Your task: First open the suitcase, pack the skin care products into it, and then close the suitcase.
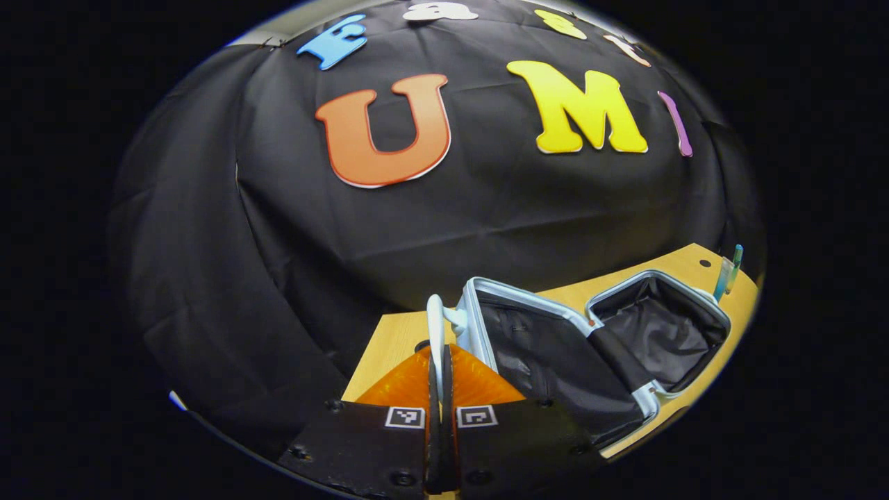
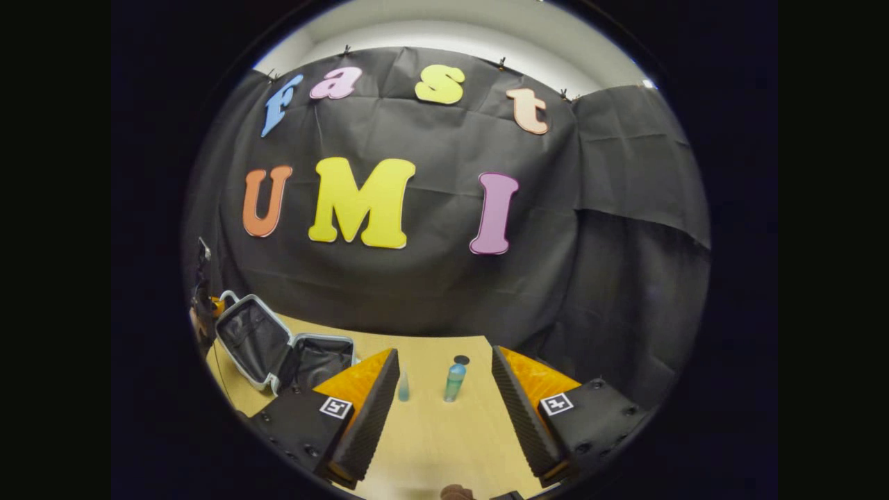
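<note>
Plastic bottles, a taller green one [image 2: 454, 382] and a small one [image 2: 403, 387], stand upright mid-bench, between the spread fingers of the right gripper [image 2: 444, 406]. Both look light, stiff and smooth, likely slippery, so I judge a squeeze across the middle safest. Toward the bench's left edge the suitcase [image 1: 590, 347] lies open, lining soft. Closed, the left gripper [image 1: 439, 375] pinches its white handle [image 1: 435, 333].

left tool [image 1: 439, 361]: fingers pressed together, pinching a thin white strip | right tool [image 2: 444, 389]: fingers spread wide apart, holding nothing
</note>
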### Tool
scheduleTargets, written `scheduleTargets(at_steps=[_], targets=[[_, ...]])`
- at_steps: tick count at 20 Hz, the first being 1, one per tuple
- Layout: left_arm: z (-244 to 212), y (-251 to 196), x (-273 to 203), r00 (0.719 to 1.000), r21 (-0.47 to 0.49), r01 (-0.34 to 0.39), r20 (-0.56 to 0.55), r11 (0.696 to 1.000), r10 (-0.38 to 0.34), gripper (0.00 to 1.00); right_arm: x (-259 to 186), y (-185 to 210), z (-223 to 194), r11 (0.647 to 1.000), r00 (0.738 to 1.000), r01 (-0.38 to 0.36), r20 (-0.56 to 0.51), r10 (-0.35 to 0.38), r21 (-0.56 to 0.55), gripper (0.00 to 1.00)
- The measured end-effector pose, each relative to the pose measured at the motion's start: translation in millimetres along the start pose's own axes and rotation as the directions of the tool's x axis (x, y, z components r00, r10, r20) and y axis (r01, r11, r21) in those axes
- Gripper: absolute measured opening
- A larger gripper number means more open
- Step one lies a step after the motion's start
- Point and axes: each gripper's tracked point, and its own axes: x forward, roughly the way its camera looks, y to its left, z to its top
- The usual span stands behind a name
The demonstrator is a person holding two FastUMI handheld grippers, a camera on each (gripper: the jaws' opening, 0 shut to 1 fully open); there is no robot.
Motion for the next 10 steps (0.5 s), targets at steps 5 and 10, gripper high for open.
scheduleTargets(at_steps=[5, 10], targets=[[-62.1, 12.2, 23.6, 0.997, -0.094, -0.006, -0.081, 0.996, -0.002, 0.02, -5.2, 5.8, -8.2, 0.999, 0.999, 0.022, -0.026, -0.023, -0.037, 0.80], [-91.4, 10.6, 32.6, 0.992, -0.173, 0.007, -0.124, 0.985, -0.029, 0.02, -4.6, 2.9, -15.7, 0.997, 0.998, 0.040, -0.043, -0.043, -0.063, 0.78]])
